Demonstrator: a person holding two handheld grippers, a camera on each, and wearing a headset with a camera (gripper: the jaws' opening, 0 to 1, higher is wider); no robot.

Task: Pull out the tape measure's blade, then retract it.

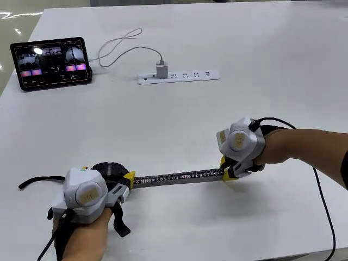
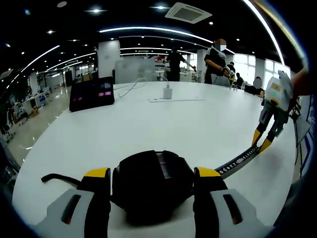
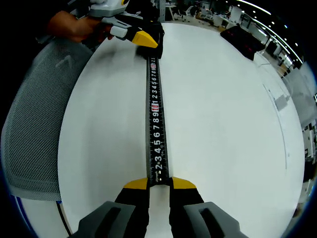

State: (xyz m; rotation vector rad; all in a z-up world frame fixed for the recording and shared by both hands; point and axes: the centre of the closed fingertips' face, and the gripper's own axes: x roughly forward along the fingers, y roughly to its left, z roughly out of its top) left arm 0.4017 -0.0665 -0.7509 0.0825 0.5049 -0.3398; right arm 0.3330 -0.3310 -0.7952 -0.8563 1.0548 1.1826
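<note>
The black round tape measure case point(image 2: 151, 186) is being held between the jaws of the left gripper point(image 2: 151, 173) at the near left of the white table point(image 1: 179, 125). The numbered metal blade point(image 1: 176, 177) is being stretched flat across the tabletop, from the case rightward to the right gripper point(image 3: 159, 182), whose jaws are being pressed onto its tip. Behind the blade, a black tablet point(image 1: 51, 62) is being kept at the far left, with a white power strip point(image 1: 179, 76) to its right and a white cable point(image 1: 117, 49) being run between them.

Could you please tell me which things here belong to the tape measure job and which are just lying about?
Job: tape measure case, clamped in the left tool; blade, pulled out, its end pinched by the right tool.
Lying about: tablet, power strip, charger, white cable.
</note>
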